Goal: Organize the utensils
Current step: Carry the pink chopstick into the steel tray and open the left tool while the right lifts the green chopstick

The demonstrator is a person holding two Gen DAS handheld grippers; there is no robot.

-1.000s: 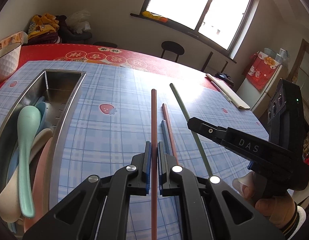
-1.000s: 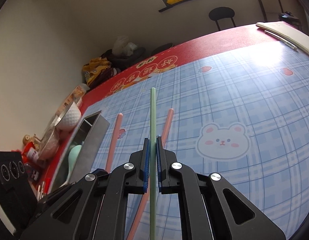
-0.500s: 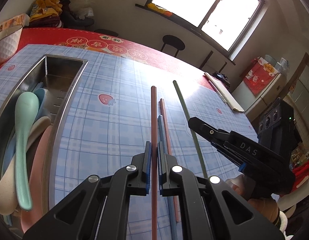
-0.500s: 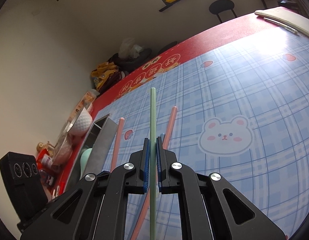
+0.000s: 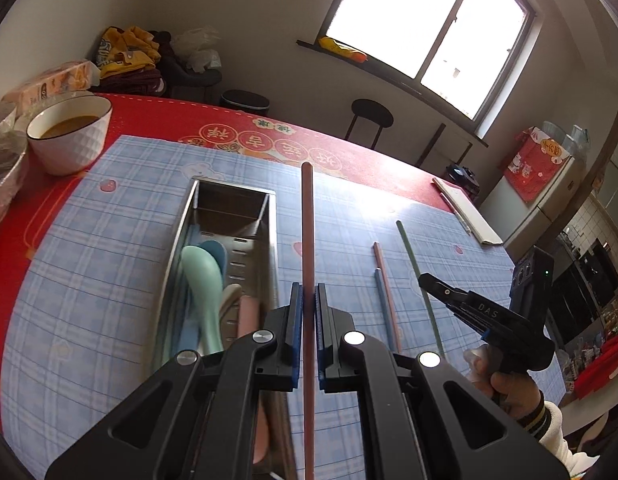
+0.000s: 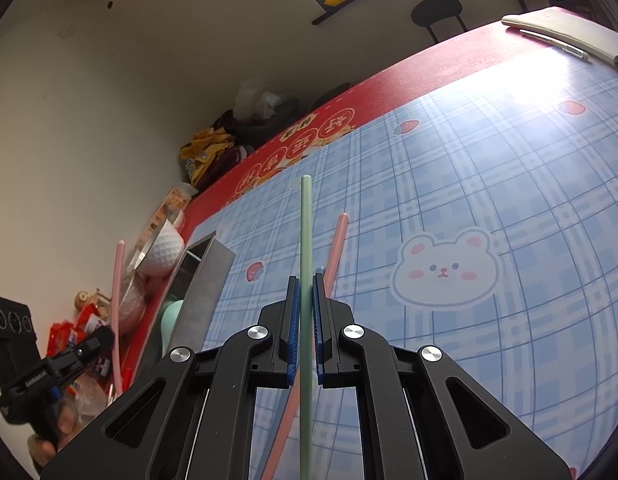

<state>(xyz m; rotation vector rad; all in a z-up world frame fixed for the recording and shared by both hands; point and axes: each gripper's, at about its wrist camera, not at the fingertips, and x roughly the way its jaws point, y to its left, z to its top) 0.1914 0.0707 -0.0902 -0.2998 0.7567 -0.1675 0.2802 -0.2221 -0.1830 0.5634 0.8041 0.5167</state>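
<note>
My left gripper (image 5: 306,294) is shut on a pink chopstick (image 5: 307,232) and holds it in the air just right of the steel utensil tray (image 5: 272,232). The tray holds a mint green spoon (image 5: 203,280) and other spoons. My right gripper (image 6: 305,286) is shut on a green chopstick (image 6: 306,232), lifted above the table; it shows in the left wrist view too (image 5: 427,280). A second pink chopstick (image 5: 383,276) and a blue chopstick (image 5: 383,304) lie on the blue plaid cloth (image 5: 109,264). The left gripper (image 6: 105,338) shows at the lower left of the right wrist view.
A white bowl (image 5: 71,136) with brown liquid stands on the red cloth at the far left, beside a clear bowl (image 5: 3,176). A cream flat case (image 5: 469,212) lies at the table's far right. A stool (image 5: 371,114) stands beyond the table.
My left gripper has risen and swung left with the pink chopstick, so the tray now lies close under it. My right gripper has lifted a little with the green chopstick.
</note>
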